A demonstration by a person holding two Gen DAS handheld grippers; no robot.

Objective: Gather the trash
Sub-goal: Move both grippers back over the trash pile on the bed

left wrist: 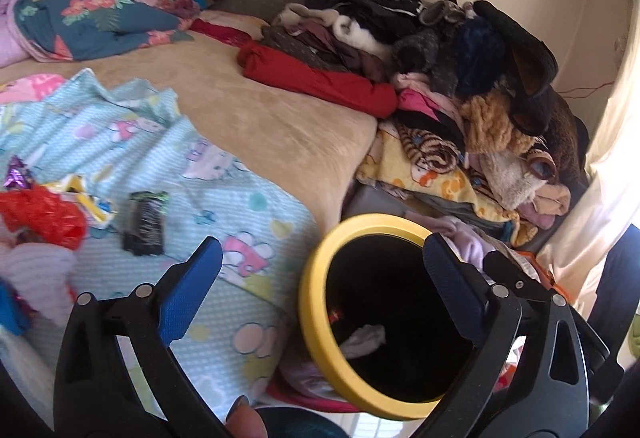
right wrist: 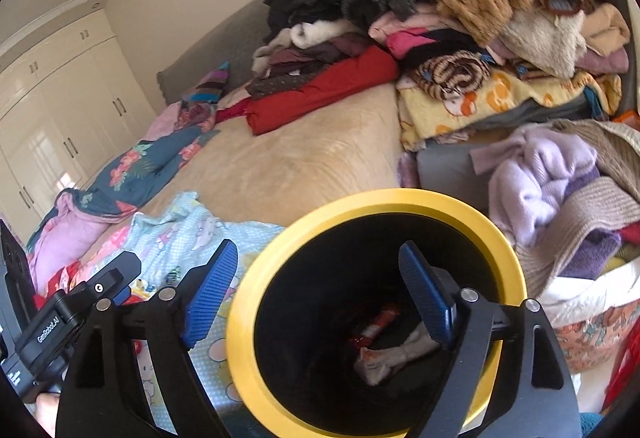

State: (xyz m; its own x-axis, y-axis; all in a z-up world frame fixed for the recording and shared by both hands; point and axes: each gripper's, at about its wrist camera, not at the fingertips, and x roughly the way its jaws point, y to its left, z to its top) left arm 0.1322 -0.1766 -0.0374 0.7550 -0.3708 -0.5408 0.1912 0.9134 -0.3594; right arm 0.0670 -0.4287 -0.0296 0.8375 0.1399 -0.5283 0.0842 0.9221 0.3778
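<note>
A black bin with a yellow rim (left wrist: pixel 316 302) stands beside the bed; it also shows in the right wrist view (right wrist: pixel 240 322). White crumpled paper (left wrist: pixel 364 340) and a red-white wrapper (right wrist: pixel 378 322) lie inside it. My left gripper (left wrist: pixel 320 266) is open and empty above the bed edge and the bin. My right gripper (right wrist: pixel 318 274) is open and empty over the bin's mouth. On the light blue blanket lie a black wrapper (left wrist: pixel 145 223), a red plastic bag (left wrist: pixel 44 216), a yellow wrapper (left wrist: pixel 90 204) and a purple foil piece (left wrist: pixel 17 174).
A tall heap of clothes (left wrist: pixel 460 70) covers the bed's far right side. A red folded cloth (left wrist: pixel 320 78) lies on the beige sheet. A basket with knitwear (right wrist: pixel 568 206) stands right of the bin. White wardrobes (right wrist: pixel 60 110) line the far wall.
</note>
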